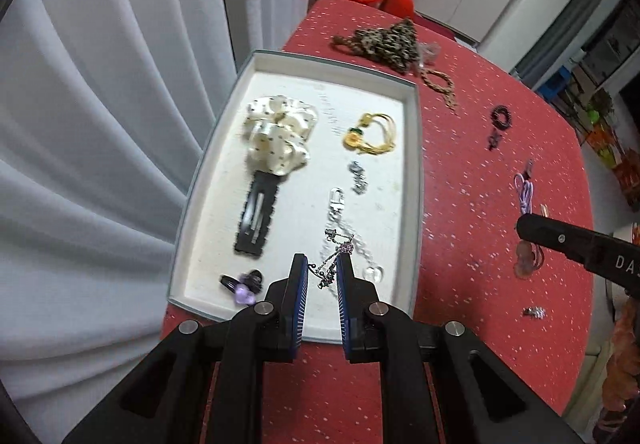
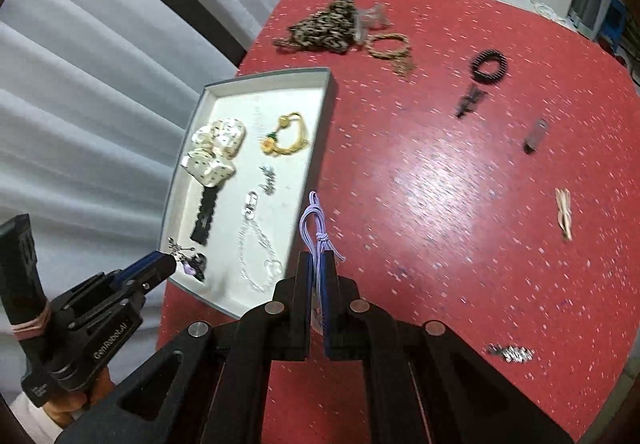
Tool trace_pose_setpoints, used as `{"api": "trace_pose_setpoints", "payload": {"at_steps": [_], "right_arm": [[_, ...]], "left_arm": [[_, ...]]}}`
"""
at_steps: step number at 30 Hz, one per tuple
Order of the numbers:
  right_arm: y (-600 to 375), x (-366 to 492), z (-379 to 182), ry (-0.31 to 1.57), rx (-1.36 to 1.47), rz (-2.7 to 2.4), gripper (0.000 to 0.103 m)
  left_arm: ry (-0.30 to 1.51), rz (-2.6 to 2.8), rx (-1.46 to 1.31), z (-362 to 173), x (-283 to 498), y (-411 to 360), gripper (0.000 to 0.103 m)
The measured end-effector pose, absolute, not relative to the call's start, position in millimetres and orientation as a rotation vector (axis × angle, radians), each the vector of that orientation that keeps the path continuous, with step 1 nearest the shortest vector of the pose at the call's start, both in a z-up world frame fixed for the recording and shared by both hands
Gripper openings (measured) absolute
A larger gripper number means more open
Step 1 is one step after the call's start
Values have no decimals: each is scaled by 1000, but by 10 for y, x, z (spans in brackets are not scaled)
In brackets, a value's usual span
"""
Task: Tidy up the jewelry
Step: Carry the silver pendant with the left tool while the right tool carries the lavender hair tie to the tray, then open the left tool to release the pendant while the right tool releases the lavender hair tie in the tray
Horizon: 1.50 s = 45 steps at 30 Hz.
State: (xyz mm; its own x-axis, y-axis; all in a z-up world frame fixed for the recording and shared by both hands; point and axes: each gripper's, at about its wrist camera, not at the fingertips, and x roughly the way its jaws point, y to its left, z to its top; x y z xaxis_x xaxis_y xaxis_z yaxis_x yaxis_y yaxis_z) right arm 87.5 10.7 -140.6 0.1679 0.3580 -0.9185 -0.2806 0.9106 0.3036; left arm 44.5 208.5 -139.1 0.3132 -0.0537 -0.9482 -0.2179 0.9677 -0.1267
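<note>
Your left claw (image 1: pixel 322 270) was clenched on a thin chain earring (image 1: pixel 334 258) over the tray (image 1: pixel 416 180). Your right claw (image 2: pixel 319 264) pinched the lilac cord (image 2: pixel 313 228) beside the tray, above the bench (image 2: pixel 440 184). Both judged light, limp, snag-prone; grip at knot or clasp.

Right gripper (image 2: pixel 319 258) clamps a lilac cord (image 2: pixel 313 228) — beside the tray (image 2: pixel 326 100).
</note>
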Motion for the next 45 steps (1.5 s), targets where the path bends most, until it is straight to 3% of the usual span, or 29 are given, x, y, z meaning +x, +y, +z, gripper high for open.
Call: {"api": "trace_pose_setpoints", "payload": {"at_steps": [15,45], "right_arm": [[703,1317,-1462,1297,33,535,4],[1287,2066,-2352,1356,-30,537,4]], "left_arm": [[1245,150,-287,-1624,709,2350,16],[1257,193,-253,-2250,1195,2357,16]]}}
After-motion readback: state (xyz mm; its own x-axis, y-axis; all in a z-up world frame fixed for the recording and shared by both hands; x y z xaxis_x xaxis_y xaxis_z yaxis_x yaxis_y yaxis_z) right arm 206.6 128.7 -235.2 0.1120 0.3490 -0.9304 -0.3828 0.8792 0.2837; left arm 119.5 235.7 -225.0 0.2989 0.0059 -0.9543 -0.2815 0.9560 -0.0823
